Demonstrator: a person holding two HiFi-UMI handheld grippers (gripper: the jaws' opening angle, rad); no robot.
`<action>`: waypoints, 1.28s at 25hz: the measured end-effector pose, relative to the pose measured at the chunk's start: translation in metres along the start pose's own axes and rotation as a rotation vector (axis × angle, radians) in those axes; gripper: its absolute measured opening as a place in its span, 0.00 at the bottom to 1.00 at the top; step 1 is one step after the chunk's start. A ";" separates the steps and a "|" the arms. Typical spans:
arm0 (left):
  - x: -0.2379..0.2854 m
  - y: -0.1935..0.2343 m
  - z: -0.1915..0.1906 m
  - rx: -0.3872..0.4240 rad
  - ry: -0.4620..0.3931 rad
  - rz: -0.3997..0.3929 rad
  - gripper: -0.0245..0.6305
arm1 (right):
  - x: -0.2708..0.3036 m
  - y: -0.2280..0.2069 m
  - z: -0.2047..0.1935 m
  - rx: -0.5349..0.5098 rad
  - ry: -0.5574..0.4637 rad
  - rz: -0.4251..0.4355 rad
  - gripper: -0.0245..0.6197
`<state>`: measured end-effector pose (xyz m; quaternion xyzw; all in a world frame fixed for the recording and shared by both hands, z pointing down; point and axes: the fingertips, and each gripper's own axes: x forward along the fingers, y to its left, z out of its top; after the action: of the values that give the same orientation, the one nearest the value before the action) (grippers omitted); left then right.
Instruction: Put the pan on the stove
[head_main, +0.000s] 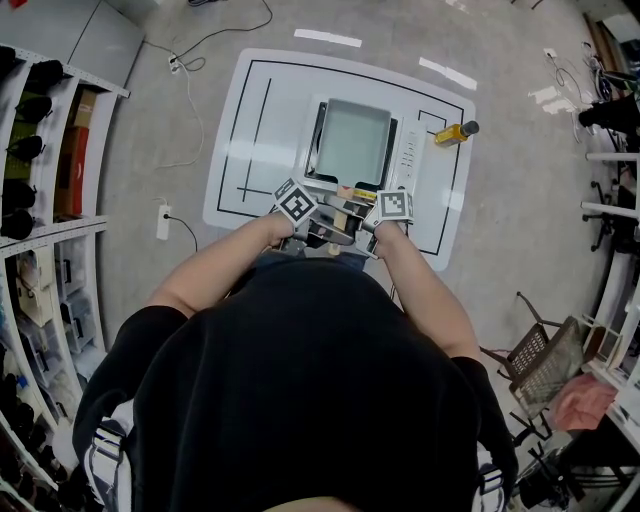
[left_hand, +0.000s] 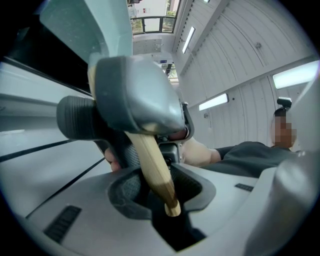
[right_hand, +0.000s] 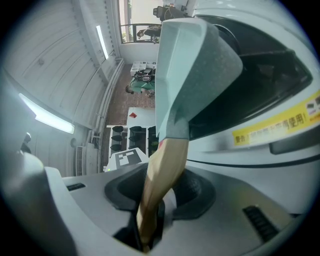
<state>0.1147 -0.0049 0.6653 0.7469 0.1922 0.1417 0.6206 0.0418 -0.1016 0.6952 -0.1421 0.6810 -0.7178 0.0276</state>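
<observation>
A pale green square pan (head_main: 350, 140) lies over the dark top of the stove (head_main: 410, 150) on the white table. Whether it rests on the glass I cannot tell. Its wooden handle (head_main: 336, 214) points back toward me. My left gripper (head_main: 322, 222) and right gripper (head_main: 362, 222) face each other across that handle. In the left gripper view the handle (left_hand: 150, 160) runs down between the pads, and the left gripper (left_hand: 170, 200) is shut on it. In the right gripper view the right gripper (right_hand: 150, 225) is shut on the handle (right_hand: 160, 185), below the pan (right_hand: 195, 75) and beside the stove (right_hand: 260, 100).
A yellow bottle (head_main: 455, 132) with a dark cap lies right of the stove. The table's white mat (head_main: 250, 130) has black outlines. Shelves (head_main: 40, 200) line the left, a power strip (head_main: 163, 222) lies on the floor, and a wire basket (head_main: 540, 360) stands at the right.
</observation>
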 end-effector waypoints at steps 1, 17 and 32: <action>0.000 0.000 0.000 0.000 0.001 -0.001 0.22 | 0.000 0.000 0.000 0.001 -0.001 -0.002 0.25; -0.001 0.003 -0.001 -0.010 0.000 -0.010 0.21 | -0.001 -0.004 0.001 -0.012 -0.015 -0.001 0.26; -0.002 0.004 -0.002 -0.016 0.004 -0.007 0.21 | 0.001 -0.003 0.000 0.003 -0.022 0.018 0.26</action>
<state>0.1129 -0.0046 0.6692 0.7411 0.1948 0.1425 0.6266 0.0417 -0.1016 0.6985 -0.1436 0.6808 -0.7170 0.0419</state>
